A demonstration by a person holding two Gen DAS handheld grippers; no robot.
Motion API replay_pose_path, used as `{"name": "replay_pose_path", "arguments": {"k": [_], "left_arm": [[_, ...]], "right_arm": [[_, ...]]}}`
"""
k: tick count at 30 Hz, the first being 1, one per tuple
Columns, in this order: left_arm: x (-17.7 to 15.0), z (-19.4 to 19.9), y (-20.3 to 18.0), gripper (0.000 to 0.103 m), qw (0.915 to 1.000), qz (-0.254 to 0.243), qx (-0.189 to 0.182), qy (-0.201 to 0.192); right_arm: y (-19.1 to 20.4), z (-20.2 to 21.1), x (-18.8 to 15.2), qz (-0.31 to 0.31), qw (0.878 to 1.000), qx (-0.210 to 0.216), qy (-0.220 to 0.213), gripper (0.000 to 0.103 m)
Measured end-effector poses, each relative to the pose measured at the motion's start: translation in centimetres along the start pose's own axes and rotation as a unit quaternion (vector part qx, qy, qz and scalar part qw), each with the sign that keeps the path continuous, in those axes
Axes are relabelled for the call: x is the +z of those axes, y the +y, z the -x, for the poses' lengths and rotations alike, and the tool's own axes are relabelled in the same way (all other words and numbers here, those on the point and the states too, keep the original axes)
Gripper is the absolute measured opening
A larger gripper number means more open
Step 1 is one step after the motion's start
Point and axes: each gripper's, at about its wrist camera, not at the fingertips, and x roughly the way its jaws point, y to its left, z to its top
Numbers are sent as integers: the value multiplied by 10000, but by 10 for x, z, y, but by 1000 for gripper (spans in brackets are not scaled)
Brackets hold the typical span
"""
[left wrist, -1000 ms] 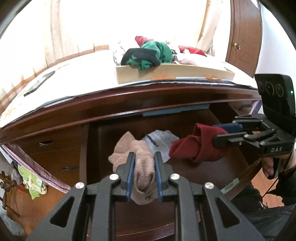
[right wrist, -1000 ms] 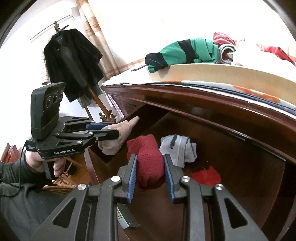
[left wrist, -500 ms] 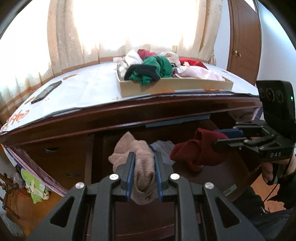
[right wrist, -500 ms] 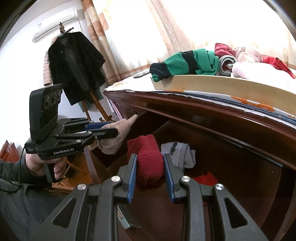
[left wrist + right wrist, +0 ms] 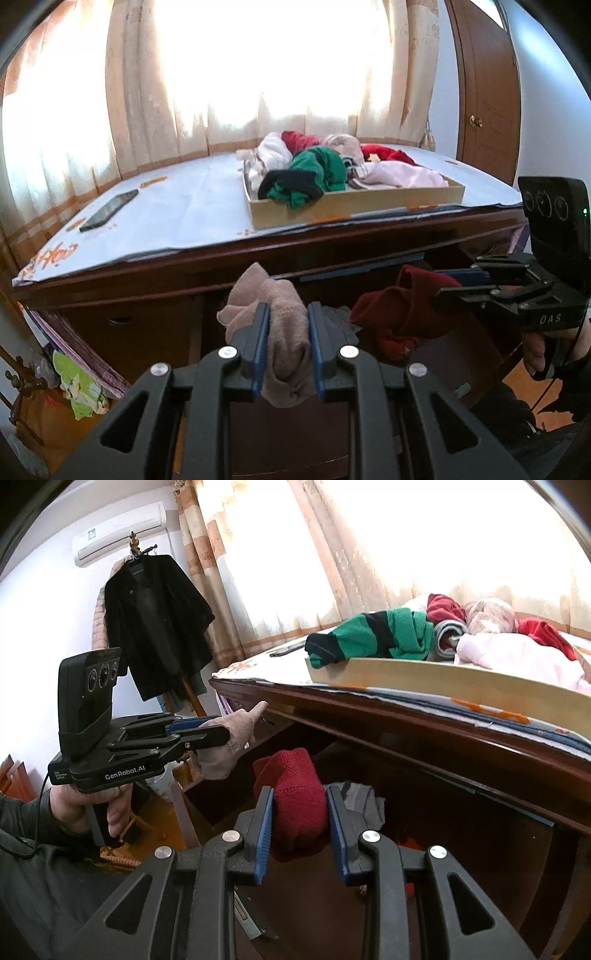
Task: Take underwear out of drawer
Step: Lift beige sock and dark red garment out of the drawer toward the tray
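A beige knitted garment (image 5: 286, 332) is pinched by the left gripper (image 5: 284, 338), and a red knitted garment (image 5: 299, 805) by the right gripper (image 5: 300, 823); both are held above the open drawer (image 5: 424, 849). At twelve o'clock, a wooden tray (image 5: 354, 206) of clothes is seen on the desktop (image 5: 184, 210).
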Motion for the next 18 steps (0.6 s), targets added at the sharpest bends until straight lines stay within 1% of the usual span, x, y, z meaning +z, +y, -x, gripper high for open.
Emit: {"name": "replay_pose_path", "arguments": {"k": [10,14,18], "left_arm": [[12,16,0,18,9992,-35,80,-390],[25,25,-2,18,9981,-127,81,-591],[38,28,-7,18,9973,-269,40,-689]], "right_arm": [[-2,19,3,-71,9987,51,-493,30],[-11,27,7,-302,9970,95,-699,30],[-20,32,12,-484,9958,67,-778,30]]}}
